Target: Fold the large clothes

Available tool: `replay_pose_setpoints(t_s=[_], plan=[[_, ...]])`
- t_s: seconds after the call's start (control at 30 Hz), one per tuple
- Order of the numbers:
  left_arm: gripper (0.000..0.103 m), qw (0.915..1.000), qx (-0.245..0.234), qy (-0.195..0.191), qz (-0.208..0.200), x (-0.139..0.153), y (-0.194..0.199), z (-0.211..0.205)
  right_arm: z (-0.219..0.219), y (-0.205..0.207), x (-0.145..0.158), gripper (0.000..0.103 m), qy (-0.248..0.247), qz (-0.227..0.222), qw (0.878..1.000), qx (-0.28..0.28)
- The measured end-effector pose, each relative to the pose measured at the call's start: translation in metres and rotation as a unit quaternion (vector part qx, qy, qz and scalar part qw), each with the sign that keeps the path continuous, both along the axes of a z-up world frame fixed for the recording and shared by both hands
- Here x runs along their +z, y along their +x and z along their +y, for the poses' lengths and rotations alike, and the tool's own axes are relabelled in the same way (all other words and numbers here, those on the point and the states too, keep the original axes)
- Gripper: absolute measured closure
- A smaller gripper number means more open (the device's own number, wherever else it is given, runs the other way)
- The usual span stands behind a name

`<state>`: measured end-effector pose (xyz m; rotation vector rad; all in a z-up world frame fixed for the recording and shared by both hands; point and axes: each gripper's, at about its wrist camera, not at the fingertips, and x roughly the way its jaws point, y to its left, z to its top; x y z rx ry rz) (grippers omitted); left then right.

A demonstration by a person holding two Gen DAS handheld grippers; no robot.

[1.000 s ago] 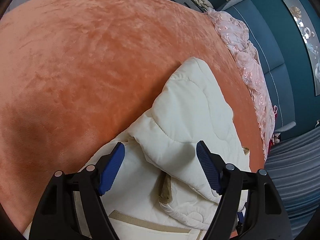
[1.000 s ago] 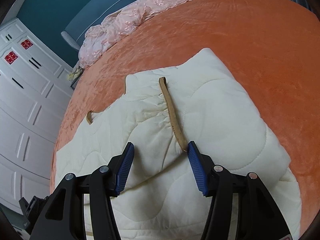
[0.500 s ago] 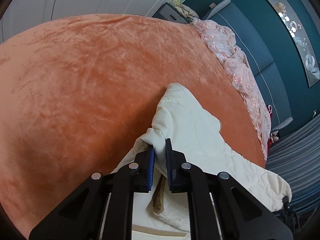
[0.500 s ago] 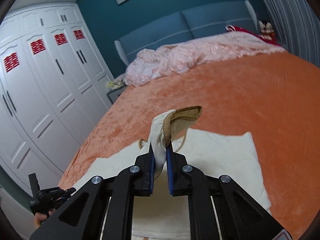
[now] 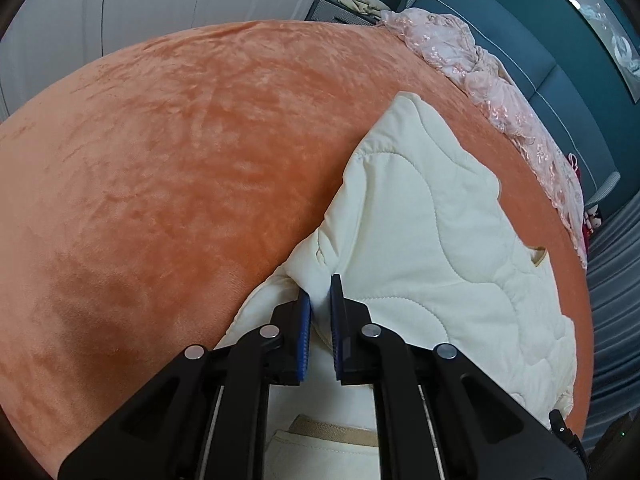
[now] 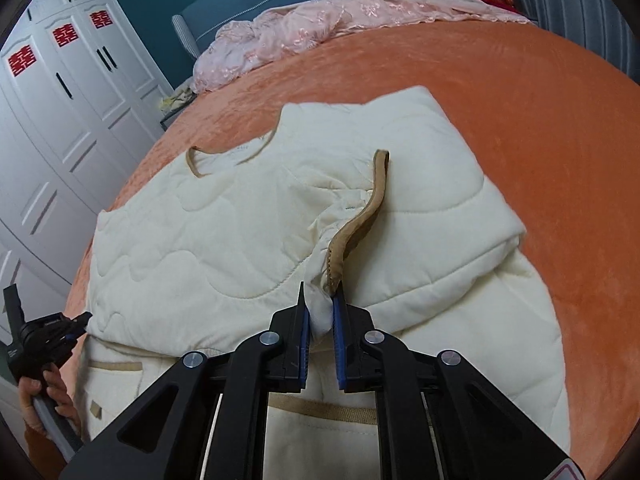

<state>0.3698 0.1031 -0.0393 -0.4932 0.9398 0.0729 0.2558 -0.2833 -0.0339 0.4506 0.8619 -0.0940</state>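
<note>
Lying spread on an orange bed (image 6: 500, 92), a cream quilted jacket (image 6: 208, 240) is pinched by both tools. The left gripper (image 5: 319, 300) has its jaws clamped on a bunched fold of cream fabric. The right gripper (image 6: 320, 308) has its jaws clamped on fabric beside the tan trim (image 6: 360, 220). A pink lace cover (image 6: 320, 20) lies near the headboard.

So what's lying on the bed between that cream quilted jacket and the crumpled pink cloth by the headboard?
Nothing: only bare orange bedspread separates the jacket from the pink cloth, as the right wrist view shows.
</note>
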Motion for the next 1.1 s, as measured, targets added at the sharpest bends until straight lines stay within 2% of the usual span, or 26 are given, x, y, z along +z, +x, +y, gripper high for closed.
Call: replay_pose_setpoints(t_s=[0.4,0.47,0.53,0.6,0.63,0.67,0.8,0.97,1.03,1.1], plan=[[0.093,0.9955,-0.028,0.090,-0.016,-0.017,-0.003,-0.022,0.006,0.002,-0.021,0.096,-0.015,0.005,1.000,0.000],[0.092,0.9949,-0.029,0.095,-0.020,-0.017,-0.004,-0.024,0.006,0.000,-0.020,0.096,-0.016,0.003,1.000,-0.002],[0.091,0.9960,-0.029,0.080,-0.026,-0.014,-0.006,-0.019,0.003,-0.004,-0.014,0.092,-0.004,-0.001,1.000,-0.006],[0.084,0.9957,-0.037,0.081,-0.023,-0.006,-0.010,-0.014,-0.002,-0.013,-0.002,0.081,0.000,0.001,1.000,-0.022],[0.075,0.9944,-0.037,0.097,-0.021,0.002,-0.013,-0.011,-0.005,-0.020,0.006,0.071,-0.005,-0.001,0.999,-0.037],[0.070,0.9920,-0.035,0.118,-0.028,0.012,-0.019,-0.009,-0.009,-0.027,0.015,0.067,-0.014,-0.007,0.999,-0.051],[0.071,0.9812,-0.041,0.175,-0.071,0.056,-0.028,-0.007,-0.019,-0.036,0.050,0.067,-0.030,-0.037,0.996,-0.072],[0.071,0.9824,-0.089,0.137,-0.092,0.092,0.010,-0.043,0.007,0.006,0.072,0.067,-0.013,-0.054,0.998,-0.020],[0.071,0.9793,-0.126,0.132,-0.087,0.091,0.026,-0.073,0.032,0.032,0.071,0.067,-0.024,-0.043,0.999,0.018],[0.071,0.9744,-0.154,0.145,-0.076,0.081,0.036,-0.101,0.056,0.051,0.064,0.067,-0.044,-0.032,0.997,0.049]])
